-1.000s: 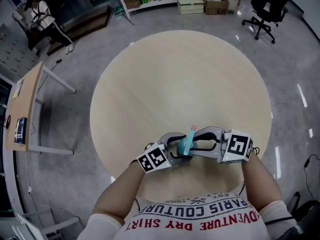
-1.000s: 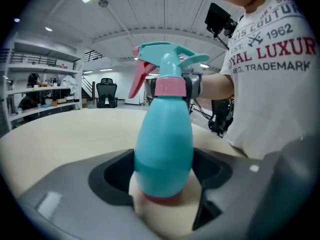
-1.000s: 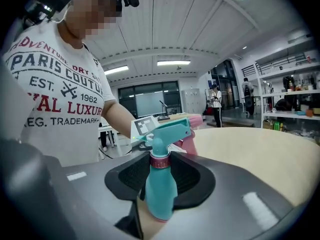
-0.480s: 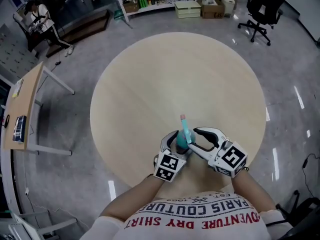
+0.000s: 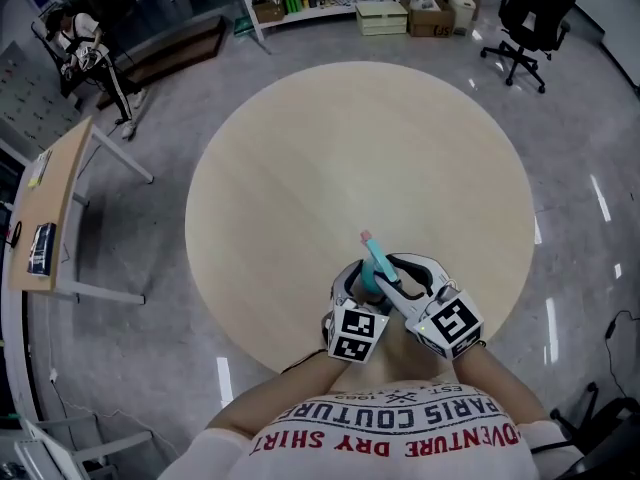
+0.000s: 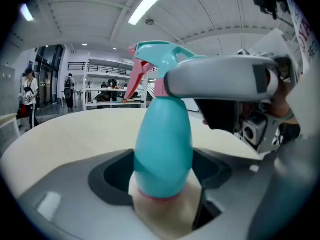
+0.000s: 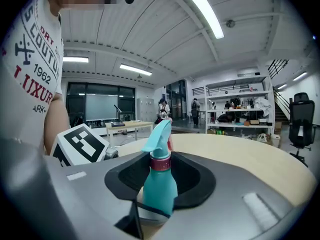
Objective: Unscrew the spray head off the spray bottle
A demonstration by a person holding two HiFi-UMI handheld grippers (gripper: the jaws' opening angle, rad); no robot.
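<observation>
A teal spray bottle point(image 5: 371, 265) with a pink nozzle is held just above the near edge of the round table point(image 5: 350, 148). My left gripper point(image 5: 358, 282) is shut on the bottle's fat body point(image 6: 162, 149), with the base down between its jaws. My right gripper point(image 5: 392, 272) comes in from the right. One of its grey fingers point(image 6: 220, 81) lies across the pink collar under the spray head. In the right gripper view the bottle point(image 7: 159, 186) stands upright between the jaws, pink collar point(image 7: 160, 163) showing. The right jaws have just been closing on the neck.
The left gripper's marker cube point(image 7: 80, 144) sits close beside the right jaws. Beyond the table are a black office chair point(image 5: 535, 13), shelves with boxes point(image 5: 380, 8), a side desk point(image 5: 50, 208) and a seated person point(image 5: 80, 43) at the far left.
Both grippers have swung in toward my body, the left cube going right and the right cube left and down. The bottle's nozzle has tipped from up-right to up-left.
</observation>
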